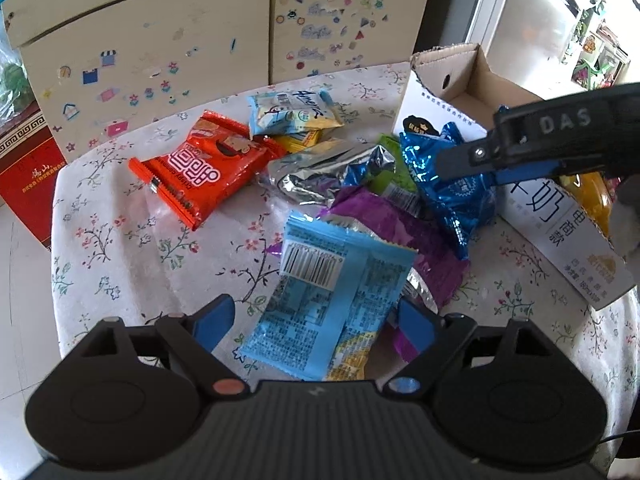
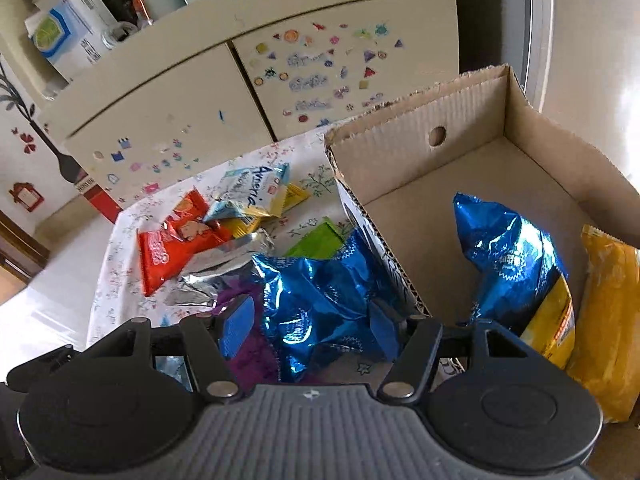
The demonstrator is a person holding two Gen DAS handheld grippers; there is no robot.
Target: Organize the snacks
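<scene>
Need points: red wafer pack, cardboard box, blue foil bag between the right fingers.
red wafer pack [image 1: 200, 168], left wrist view, middle of its front face
cardboard box [image 2: 460, 120], right wrist view, inner back wall
blue foil bag [image 2: 320, 300], right wrist view, crinkled middle
</scene>
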